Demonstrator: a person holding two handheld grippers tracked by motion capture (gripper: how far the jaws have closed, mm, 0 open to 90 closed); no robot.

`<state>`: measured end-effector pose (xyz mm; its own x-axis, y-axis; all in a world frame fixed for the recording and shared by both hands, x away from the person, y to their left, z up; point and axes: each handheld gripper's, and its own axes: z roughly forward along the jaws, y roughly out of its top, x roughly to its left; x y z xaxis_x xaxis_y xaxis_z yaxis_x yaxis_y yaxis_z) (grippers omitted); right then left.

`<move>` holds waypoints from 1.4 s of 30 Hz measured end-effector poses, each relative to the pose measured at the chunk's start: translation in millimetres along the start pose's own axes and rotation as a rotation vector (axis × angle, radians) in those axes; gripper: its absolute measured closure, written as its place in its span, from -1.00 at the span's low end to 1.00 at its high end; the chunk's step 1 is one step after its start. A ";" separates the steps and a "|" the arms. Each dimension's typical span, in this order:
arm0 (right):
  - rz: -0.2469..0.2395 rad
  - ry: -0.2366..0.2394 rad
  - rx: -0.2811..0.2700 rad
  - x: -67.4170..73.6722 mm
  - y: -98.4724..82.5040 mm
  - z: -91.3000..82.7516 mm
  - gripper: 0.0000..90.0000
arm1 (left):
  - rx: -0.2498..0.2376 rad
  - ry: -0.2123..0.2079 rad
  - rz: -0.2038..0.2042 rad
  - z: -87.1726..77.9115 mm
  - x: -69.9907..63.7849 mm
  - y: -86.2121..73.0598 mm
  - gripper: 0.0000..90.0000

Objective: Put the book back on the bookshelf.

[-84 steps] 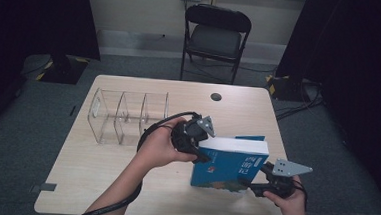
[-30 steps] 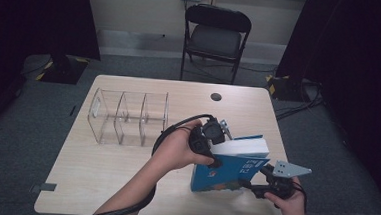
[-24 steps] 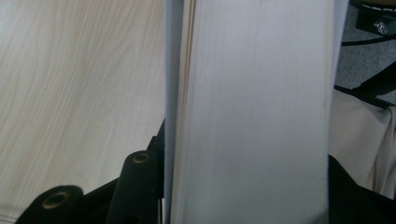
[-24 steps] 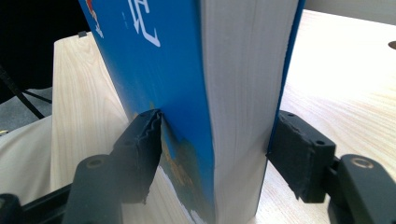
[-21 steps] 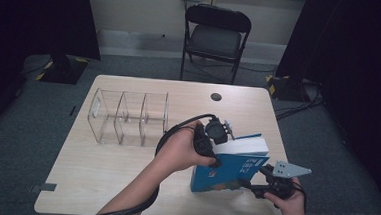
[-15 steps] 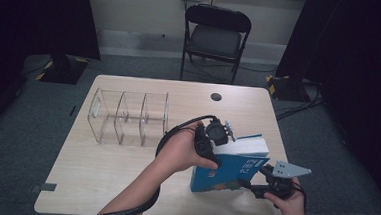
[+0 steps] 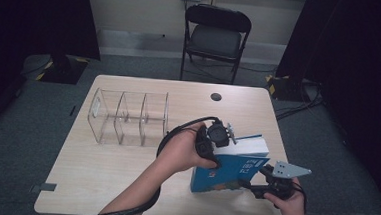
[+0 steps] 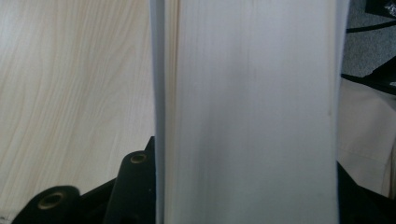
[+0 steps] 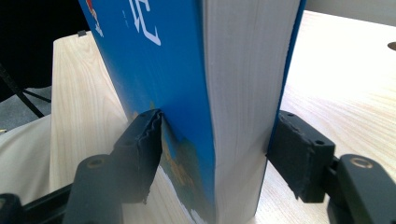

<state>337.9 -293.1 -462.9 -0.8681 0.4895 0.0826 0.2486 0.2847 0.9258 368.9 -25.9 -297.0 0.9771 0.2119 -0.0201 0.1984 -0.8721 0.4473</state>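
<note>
A thick book with a blue cover (image 7: 229, 172) stands on edge on the table (image 7: 124, 173), white page block up. My left gripper (image 7: 220, 138) comes down on its top edge. In the left gripper view the pages (image 8: 247, 112) fill the gap between the black jaws, which have just been closing a little onto it. My right gripper (image 7: 253, 187) grips the book's lower right corner; in the right gripper view both pads (image 9: 144, 140) press on the covers (image 9: 154, 60).
A clear plastic organiser (image 7: 128, 116) with three compartments stands at the table's left. A dark round hole (image 7: 215, 96) marks the far side of the tabletop. A black folding chair (image 7: 215, 39) stands behind the table. The person's left arm reaches across the front middle.
Since the earliest frame my left gripper has shifted right along the book's top, and the book now shows more of its page edge. Over the last second nothing visibly moved.
</note>
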 end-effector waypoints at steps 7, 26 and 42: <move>0.003 0.000 -0.003 0.1 -0.4 0.4 -0.20 | -0.007 0.010 0.009 0.1 -0.1 -0.6 0.26; -0.006 -0.010 0.013 0.0 -1.6 1.3 -0.23 | 0.027 0.014 0.028 1.6 -3.0 2.2 0.25; -0.001 -0.005 0.015 -0.9 -2.1 1.6 -0.23 | 0.057 0.009 0.045 5.7 -3.8 4.8 0.33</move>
<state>338.8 -292.8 -465.5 -0.8663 0.4931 0.0798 0.2541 0.2974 0.9203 366.6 -33.4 -299.9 0.9845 0.1752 0.0069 0.1582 -0.9047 0.3956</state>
